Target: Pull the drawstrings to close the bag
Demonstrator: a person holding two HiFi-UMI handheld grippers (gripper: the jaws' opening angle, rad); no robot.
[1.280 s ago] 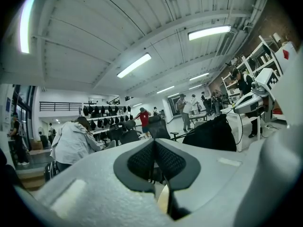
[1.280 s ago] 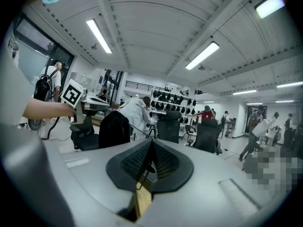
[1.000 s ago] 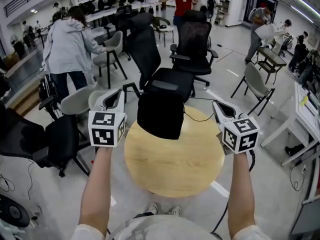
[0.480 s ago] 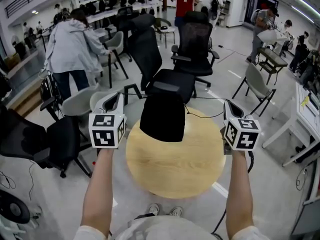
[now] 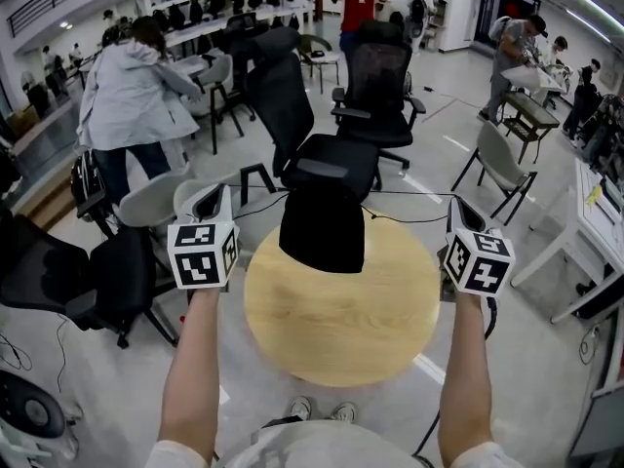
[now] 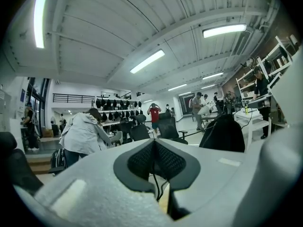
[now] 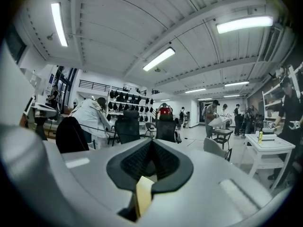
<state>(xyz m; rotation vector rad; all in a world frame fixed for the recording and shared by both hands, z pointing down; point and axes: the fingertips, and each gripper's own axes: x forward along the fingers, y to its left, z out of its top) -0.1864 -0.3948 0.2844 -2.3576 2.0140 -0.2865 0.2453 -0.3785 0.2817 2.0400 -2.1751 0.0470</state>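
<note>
Pale wood, the round bench (image 5: 341, 330) sits where it did a second ago, while what hangs over it has shifted. The black bag (image 5: 322, 227) has drifted a little to the right and looks slightly narrower. It hangs over the far edge of the bench, between the two tools. I cannot tell whether its bottom rests on the wood. Its mouth faces away, so its contents cannot be seen.

The right tool (image 5: 458, 205) has swung outward to the right, away from the bag. The left tool (image 5: 216, 195) has moved only a little, outward and down. The gap between the tools is wider than before.

Each tool's jaws are pressed together on a thin black cord. The left cord (image 5: 258, 199) runs from the bag's top to the left tool. The right cord (image 5: 409, 218) now stretches longer and straighter across to the right tool.
</note>
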